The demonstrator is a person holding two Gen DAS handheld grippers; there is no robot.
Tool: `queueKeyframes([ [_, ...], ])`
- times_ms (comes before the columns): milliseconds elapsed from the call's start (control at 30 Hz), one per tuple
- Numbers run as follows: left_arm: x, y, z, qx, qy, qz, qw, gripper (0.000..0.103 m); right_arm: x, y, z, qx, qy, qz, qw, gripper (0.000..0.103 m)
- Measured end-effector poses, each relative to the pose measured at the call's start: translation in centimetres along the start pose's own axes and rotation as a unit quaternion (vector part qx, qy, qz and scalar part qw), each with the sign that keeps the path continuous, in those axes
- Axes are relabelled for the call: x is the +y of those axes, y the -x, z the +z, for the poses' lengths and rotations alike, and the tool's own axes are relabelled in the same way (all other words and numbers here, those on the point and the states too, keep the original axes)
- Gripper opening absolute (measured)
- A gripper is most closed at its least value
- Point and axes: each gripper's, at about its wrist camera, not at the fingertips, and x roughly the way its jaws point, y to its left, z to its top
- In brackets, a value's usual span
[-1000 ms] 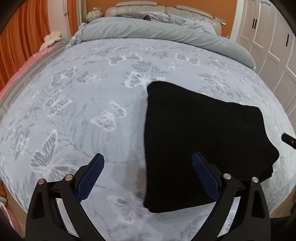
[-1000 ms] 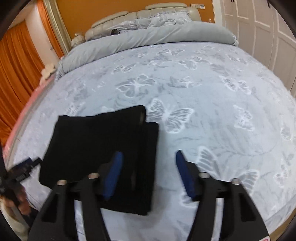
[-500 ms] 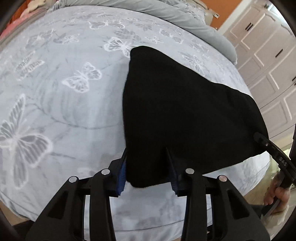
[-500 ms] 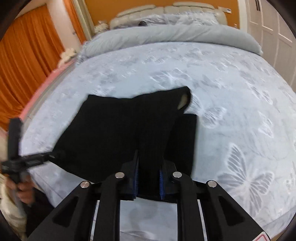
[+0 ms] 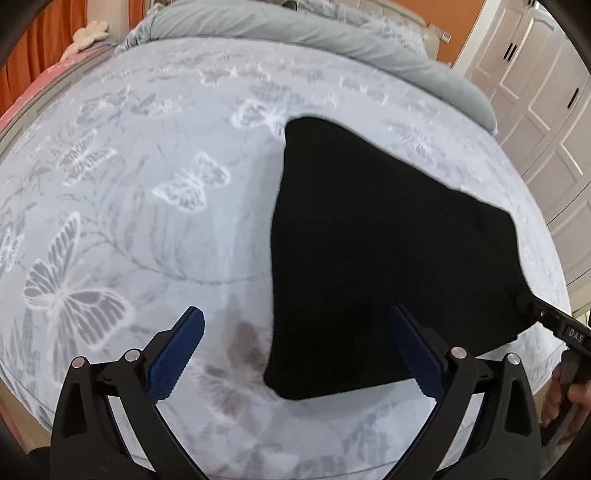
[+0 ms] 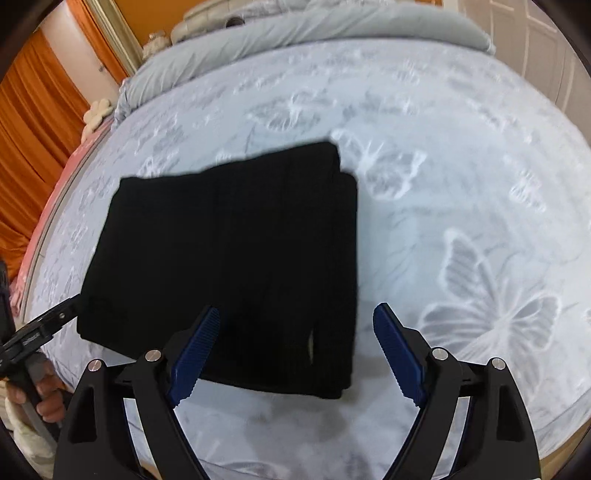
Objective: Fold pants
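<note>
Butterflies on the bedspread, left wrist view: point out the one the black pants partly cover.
The white butterfly at the far corner of the folded black pants; its wing slips under the cloth, while the other butterflies lie fully uncovered.

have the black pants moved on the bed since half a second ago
Yes. The black pants dropped out of the jaws and slid farther onto the butterfly bedspread, towards the headboard end.

We see pants [image 6: 236,258]: plain black, no pattern. Bedspread [image 5: 147,221]: pale blue-grey, white and grey butterfly print with leafy stems. Far duvet [image 6: 295,40]: plain grey. Left curtains [image 6: 33,122]: orange. Right wardrobe doors [image 5: 546,110]: white, dark handles. Our gripper pads [image 6: 195,358]: blue, ribbed, on black frames. Far wall [image 6: 155,14]: orange.
</note>
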Motion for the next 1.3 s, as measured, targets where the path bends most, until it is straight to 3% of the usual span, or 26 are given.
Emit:
queueKeyframes([
  [167, -1.1, -1.8, 0.0, 0.021, -0.006, -0.008, 0.9997, 0.097, -1.0, -1.8, -1.2, 0.032, -0.046, 0.041, 0.998, 0.083],
  [300, -0.9, -3.9, -0.3, 0.065, 0.025, -0.062, 0.9957, 0.098, -3.1, -3.0, -1.6, 0.055, -0.117, 0.107, 0.986, 0.085],
  [467, -1.2, -4.4, 0.1, 0.060, 0.028, -0.073, 0.9951, 0.095, -3.7, -3.2, -2.0, 0.045, -0.137, 0.137, 0.980, 0.089],
  [500, -1.2, -4.3, 0.2, 0.059, 0.029, -0.080, 0.9946, 0.084, -3.6, -3.2, -2.0, 0.035, -0.136, 0.146, 0.979, 0.079],
  [533, -1.3, -4.0, 0.4, 0.058, 0.032, -0.084, 0.9943, 0.076, -3.2, -2.9, -1.9, 0.026, -0.128, 0.140, 0.982, 0.051],
  [600, -1.1, -2.6, 0.8, 0.054, 0.035, -0.092, 0.9937, 0.044, -2.3, -1.8, -1.6, 0.007, -0.104, 0.139, 0.985, 0.037],
  [667, -0.8, -0.4, 1.2, 0.037, 0.029, -0.095, 0.9944, 0.025, -0.9, 1.0, -1.4, -0.026, -0.071, 0.158, 0.985, 0.034],
  [767, -0.2, 4.0, 0.7, 0.017, 0.016, -0.117, 0.9929, 0.021, 0.9, 4.7, -2.1, -0.045, -0.022, 0.177, 0.983, 0.034],
  [867, 0.4, 5.0, -2.4, 0.027, -0.007, -0.106, 0.9939, 0.026, 0.3, 3.5, -4.7, 0.005, -0.003, 0.162, 0.987, 0.048],
  [900, 0.5, 3.8, -3.7, 0.045, -0.020, -0.092, 0.9945, 0.033, 0.0, 2.3, -5.5, 0.023, -0.005, 0.130, 0.991, 0.062],
  [933, 0.7, 2.7, -4.5, 0.056, -0.025, -0.079, 0.9949, 0.037, -0.6, 0.8, -6.3, 0.050, -0.016, 0.070, 0.996, 0.073],
  [967, 0.9, 2.0, -5.1, 0.065, -0.019, -0.071, 0.9952, 0.052, -1.1, 0.2, -6.6, 0.062, -0.029, 0.062, 0.996, 0.073],
  [1000, 1.2, 1.8, -5.3, 0.068, -0.009, -0.069, 0.9952, 0.058, -1.6, 0.4, -6.6, 0.056, -0.048, 0.100, 0.992, 0.073],
  [1033, 1.4, 2.1, -5.3, 0.058, -0.005, -0.072, 0.9957, 0.062, -1.6, 0.6, -6.3, 0.054, -0.048, 0.110, 0.991, 0.075],
  [1100, 1.6, 3.3, -4.7, 0.022, -0.007, -0.070, 0.9973, 0.091, -1.9, 0.8, -5.9, 0.037, -0.052, 0.114, 0.991, 0.082],
  [1133, 1.7, 4.0, -4.5, -0.001, -0.002, -0.057, 0.9984, 0.095, -1.6, 0.5, -6.1, 0.041, -0.060, 0.111, 0.991, 0.082],
  [1233, 1.1, 4.3, -4.3, -0.018, -0.003, -0.036, 0.9992, 0.095, -1.8, -1.3, -6.3, 0.076, -0.092, 0.140, 0.983, 0.086],
  [1300, 0.3, 3.6, -4.2, -0.013, -0.011, -0.023, 0.9996, 0.095, -1.5, -1.5, -6.1, 0.072, -0.088, 0.134, 0.984, 0.086],
])
